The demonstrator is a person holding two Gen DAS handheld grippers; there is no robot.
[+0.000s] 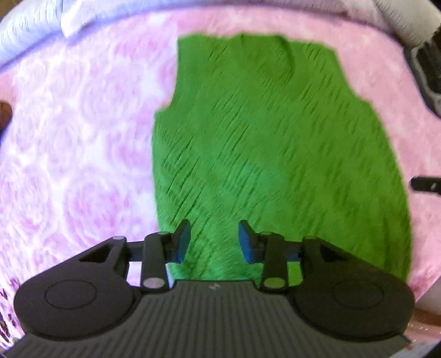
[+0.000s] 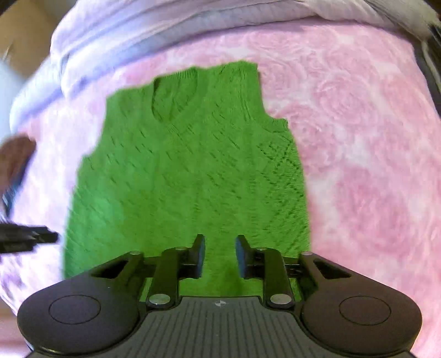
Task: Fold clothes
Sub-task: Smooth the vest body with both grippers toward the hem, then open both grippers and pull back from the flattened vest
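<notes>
A green knitted sleeveless vest [image 1: 270,143] [image 2: 190,176] lies flat on a pink rose-patterned blanket, its V-neck at the far end and its hem nearest me. My left gripper [image 1: 214,238] hovers open over the hem's left part, nothing between its blue pads. My right gripper [image 2: 220,252] is open too, above the middle of the hem. A tip of the right gripper [image 1: 425,186] shows at the right edge of the left wrist view. The left gripper's tip [image 2: 30,239] pokes in at the left of the right wrist view. Both views are blurred.
The pink blanket [image 1: 77,154] [image 2: 366,170] spreads wide on both sides of the vest. White bedding [image 1: 82,13] [image 2: 143,30] is bunched along the far edge. A dark object [image 1: 428,71] sits at the far right. A person's hand [image 2: 16,157] shows at the left.
</notes>
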